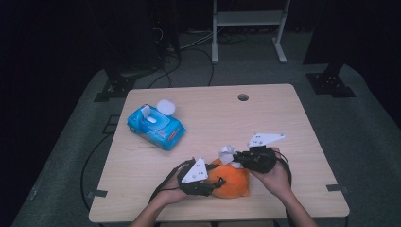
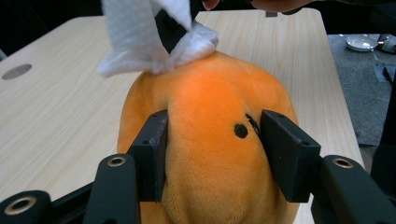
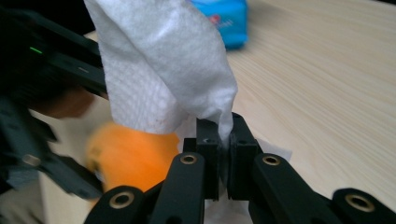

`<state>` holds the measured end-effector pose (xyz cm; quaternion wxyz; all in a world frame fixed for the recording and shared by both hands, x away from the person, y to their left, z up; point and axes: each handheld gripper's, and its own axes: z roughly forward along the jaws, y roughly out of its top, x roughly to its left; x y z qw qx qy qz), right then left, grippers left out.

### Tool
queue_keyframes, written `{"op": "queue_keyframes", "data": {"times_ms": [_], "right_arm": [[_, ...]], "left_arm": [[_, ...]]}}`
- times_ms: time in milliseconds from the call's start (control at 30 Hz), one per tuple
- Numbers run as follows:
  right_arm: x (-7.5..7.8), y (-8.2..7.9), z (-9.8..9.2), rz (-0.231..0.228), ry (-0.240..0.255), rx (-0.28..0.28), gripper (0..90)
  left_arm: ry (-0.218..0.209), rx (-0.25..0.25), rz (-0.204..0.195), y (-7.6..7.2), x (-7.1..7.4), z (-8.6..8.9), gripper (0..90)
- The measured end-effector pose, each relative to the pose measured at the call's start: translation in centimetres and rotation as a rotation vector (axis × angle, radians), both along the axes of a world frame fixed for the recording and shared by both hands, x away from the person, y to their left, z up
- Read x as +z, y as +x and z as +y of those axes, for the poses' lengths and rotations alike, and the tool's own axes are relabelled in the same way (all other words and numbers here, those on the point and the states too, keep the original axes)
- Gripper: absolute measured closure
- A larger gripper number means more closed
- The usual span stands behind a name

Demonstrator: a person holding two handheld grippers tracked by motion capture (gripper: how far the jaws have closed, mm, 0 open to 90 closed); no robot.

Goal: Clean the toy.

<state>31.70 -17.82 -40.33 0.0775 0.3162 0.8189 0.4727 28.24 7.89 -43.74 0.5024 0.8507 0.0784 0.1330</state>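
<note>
An orange plush toy (image 1: 232, 179) lies near the table's front edge. My left gripper (image 1: 218, 183) is shut on the orange plush toy (image 2: 210, 140), with a pad pressed into each flank. My right gripper (image 1: 235, 159) is shut on a white wet wipe (image 1: 227, 153) just behind the toy. In the right gripper view the wipe (image 3: 163, 70) stands up from between the closed right gripper (image 3: 224, 144), and the toy (image 3: 130, 156) shows blurred at the left. The wipe (image 2: 149, 37) rests on the top of the toy in the left gripper view.
A blue pack of wet wipes (image 1: 156, 126) with its white lid flipped open lies at the table's left. A round cable hole (image 1: 243, 97) sits near the far edge of the table (image 1: 283, 123). Cables and stand legs are on the floor behind.
</note>
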Motion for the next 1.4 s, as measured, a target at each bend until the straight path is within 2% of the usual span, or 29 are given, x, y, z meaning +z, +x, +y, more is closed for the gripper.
{"op": "queue_keyframes", "data": {"times_ms": [33,100,133,200,267,333,433,467,567,667,700,800,867,900,933,967,1000,1033,1100,1133,1167,1233,1267,1300,1333,1367,1400], "right_arm": [[-0.2,0.1,-0.6,0.019,0.010,-0.013,85.3],[-0.4,0.1,-1.4,0.004,-0.035,-0.058,85.3],[-0.6,0.2,-2.2,0.019,-0.023,-0.068,85.3],[-0.8,0.1,-2.9,0.034,-0.006,-0.079,85.3],[-0.5,-0.3,-2.8,0.023,0.003,-0.071,85.4],[-0.2,-0.7,-2.5,0.004,-0.007,-0.056,85.3],[-0.3,-0.8,-2.6,0.004,-0.017,-0.054,85.4],[-0.6,-0.7,-2.9,0.014,-0.017,-0.057,85.4],[-1.6,-0.7,-4.7,0.056,-0.052,-0.109,85.4],[-1.6,-1.1,-5.2,0.063,-0.036,-0.111,85.4],[-0.9,-1.6,-5.1,0.043,0.002,-0.099,85.4],[0.2,-2.0,-3.9,0.013,0.047,-0.043,85.3],[0.3,-2.2,-3.5,0.010,0.051,-0.028,85.3],[0.2,-2.4,-2.4,-0.008,0.006,0.004,85.3],[0.2,-2.4,-2.4,-0.008,0.006,0.004,85.3],[-0.4,-2.2,-2.3,-0.005,-0.026,-0.001,85.2],[-0.4,-2.2,-2.3,-0.005,-0.026,-0.001,85.2],[-0.8,-1.9,-3.0,0.010,-0.045,-0.026,85.3],[-1.0,-1.8,-3.7,0.037,-0.018,-0.047,85.3],[-0.9,-2.0,-3.7,0.031,-0.016,-0.046,85.3],[-0.6,-2.3,-3.6,0.026,-0.001,-0.035,85.3],[-0.1,-3.0,-2.7,0.005,0.030,0.020,85.1],[0.1,-3.2,-2.1,-0.005,0.023,0.043,85.1],[0.0,-3.3,-1.4,-0.019,-0.006,0.058,85.1],[0.0,-3.3,-1.4,-0.019,-0.006,0.058,85.1],[-0.5,-3.1,-0.9,-0.020,-0.044,0.049,85.1],[-0.7,-2.8,-0.9,-0.012,-0.045,0.044,85.0]], "left_arm": [[0.000,-0.002,0.014,0.1,0.0,0.1,44.5],[-0.008,-0.002,0.032,0.3,0.0,0.2,44.2],[-0.008,-0.003,0.032,0.3,0.0,0.2,43.9],[-0.010,-0.004,0.033,0.4,-0.1,0.1,43.3],[-0.008,-0.001,0.033,0.4,-0.1,0.0,42.7],[-0.007,0.001,0.038,0.4,-0.1,0.1,42.5],[-0.019,0.008,0.058,0.6,-0.2,0.4,42.3],[-0.024,0.011,0.062,0.7,-0.3,0.5,42.1],[-0.028,0.017,0.078,1.0,-0.3,0.6,41.7],[-0.034,0.021,0.084,1.0,-0.3,0.6,41.6],[-0.035,0.026,0.087,1.1,-0.3,0.5,41.4],[-0.038,0.029,0.088,1.1,-0.3,0.4,41.0],[-0.040,0.033,0.091,1.2,-0.3,0.5,40.9],[-0.045,0.036,0.098,1.2,-0.4,0.6,40.9],[-0.045,0.036,0.098,1.2,-0.4,0.6,40.8],[-0.047,0.039,0.103,1.3,-0.4,0.7,40.6],[-0.053,0.044,0.111,1.4,-0.4,0.8,40.6],[-0.060,0.054,0.122,1.6,-0.5,0.9,40.5],[-0.064,0.056,0.126,1.7,-0.5,0.9,40.3],[-0.064,0.056,0.126,1.7,-0.5,0.9,40.1],[-0.067,0.061,0.127,1.7,-0.5,0.8,40.0],[-0.068,0.066,0.128,1.8,-0.5,0.8,39.6],[-0.068,0.067,0.126,1.9,-0.4,0.7,39.1],[-0.068,0.067,0.126,1.9,-0.4,0.7,38.0],[-0.067,0.069,0.128,1.9,-0.3,0.7,38.0],[-0.081,0.072,0.136,2.0,-0.1,0.8,32.0],[-0.081,0.072,0.136,2.0,-0.1,0.8,27.7]]}}
